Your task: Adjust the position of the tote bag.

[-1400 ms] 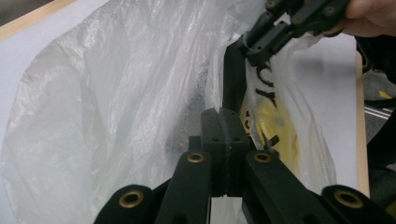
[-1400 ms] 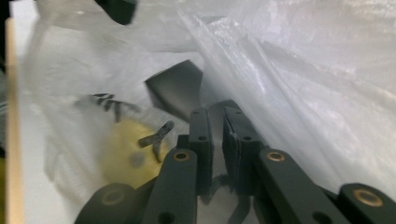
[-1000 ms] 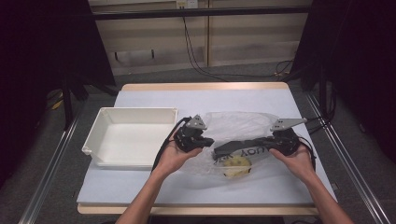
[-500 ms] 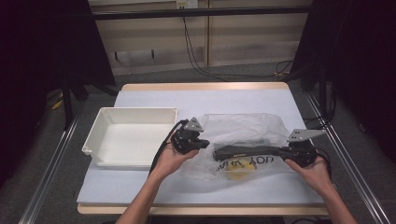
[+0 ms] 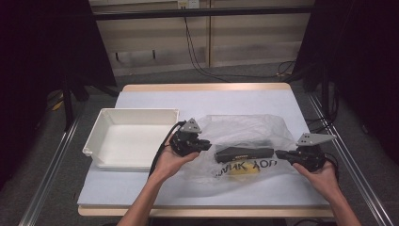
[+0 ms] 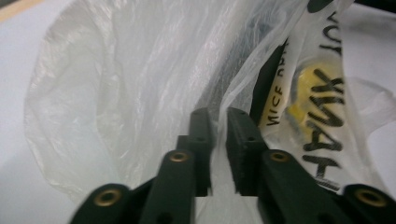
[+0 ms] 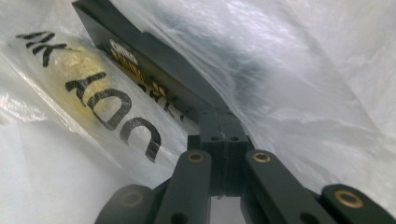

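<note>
Pinching the thin plastic bag (image 5: 244,141) from opposite ends, the right gripper (image 5: 282,154) is clamped tight on film, while the left gripper (image 5: 205,143) has just eased apart (film between). Beyond, the black box (image 5: 243,153) lies lengthwise between them.

1. The left gripper (image 6: 218,122) rises from the bottom edge, its jaws a narrow gap apart, having just been opening.
2. A fold of the clear plastic bag (image 6: 116,84) runs into that gap; whether the pads press it cannot be told.
3. Black lettering (image 6: 327,126) and a yellow patch (image 6: 306,100) show at right.
4. A dark box (image 6: 267,79) lies inside the bag.
</note>
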`<action>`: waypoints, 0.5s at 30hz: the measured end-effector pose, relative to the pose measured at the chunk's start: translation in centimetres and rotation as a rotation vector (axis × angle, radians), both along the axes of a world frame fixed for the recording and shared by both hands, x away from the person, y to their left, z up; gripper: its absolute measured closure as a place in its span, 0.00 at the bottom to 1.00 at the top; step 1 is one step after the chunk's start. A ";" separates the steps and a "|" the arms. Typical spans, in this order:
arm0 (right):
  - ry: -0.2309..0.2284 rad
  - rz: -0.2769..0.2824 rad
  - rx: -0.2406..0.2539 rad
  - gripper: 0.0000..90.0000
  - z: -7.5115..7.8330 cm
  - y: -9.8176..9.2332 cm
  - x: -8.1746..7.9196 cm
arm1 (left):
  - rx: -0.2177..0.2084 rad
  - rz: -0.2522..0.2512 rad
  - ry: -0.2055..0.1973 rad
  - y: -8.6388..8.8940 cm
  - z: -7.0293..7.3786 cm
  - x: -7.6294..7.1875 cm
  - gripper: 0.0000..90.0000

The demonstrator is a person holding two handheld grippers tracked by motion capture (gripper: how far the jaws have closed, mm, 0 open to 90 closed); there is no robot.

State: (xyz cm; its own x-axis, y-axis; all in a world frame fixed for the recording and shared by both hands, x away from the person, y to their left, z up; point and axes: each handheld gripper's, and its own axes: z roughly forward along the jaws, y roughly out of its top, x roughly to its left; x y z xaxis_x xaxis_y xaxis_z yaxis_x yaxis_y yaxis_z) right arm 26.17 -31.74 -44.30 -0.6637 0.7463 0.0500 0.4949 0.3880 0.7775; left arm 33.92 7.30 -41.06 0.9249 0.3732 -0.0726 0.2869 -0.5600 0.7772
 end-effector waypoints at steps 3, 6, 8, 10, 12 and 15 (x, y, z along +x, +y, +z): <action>-0.010 0.003 0.009 1.00 0.3 0.1 0.1 | -0.001 0.004 -0.020 0.1 0.5 -0.5 0.77; -0.018 0.008 0.016 1.00 0.7 0.1 0.2 | -0.006 -0.010 -0.054 0.1 1.4 -1.4 0.71; -0.020 0.001 0.013 1.00 0.7 0.1 0.3 | -0.014 -0.041 -0.068 -0.1 1.6 -2.1 0.77; -0.020 0.001 0.020 1.00 0.7 -0.1 0.3 | -0.021 -0.094 -0.062 -0.4 1.5 -2.7 0.89; -0.022 -0.004 0.020 1.00 0.8 -0.1 0.4 | 0.023 -0.141 -0.046 -1.1 0.6 -3.1 0.97; -0.022 -0.002 0.015 1.00 0.9 0.0 0.6 | 0.066 -0.147 -0.028 -1.8 -0.5 -2.7 1.00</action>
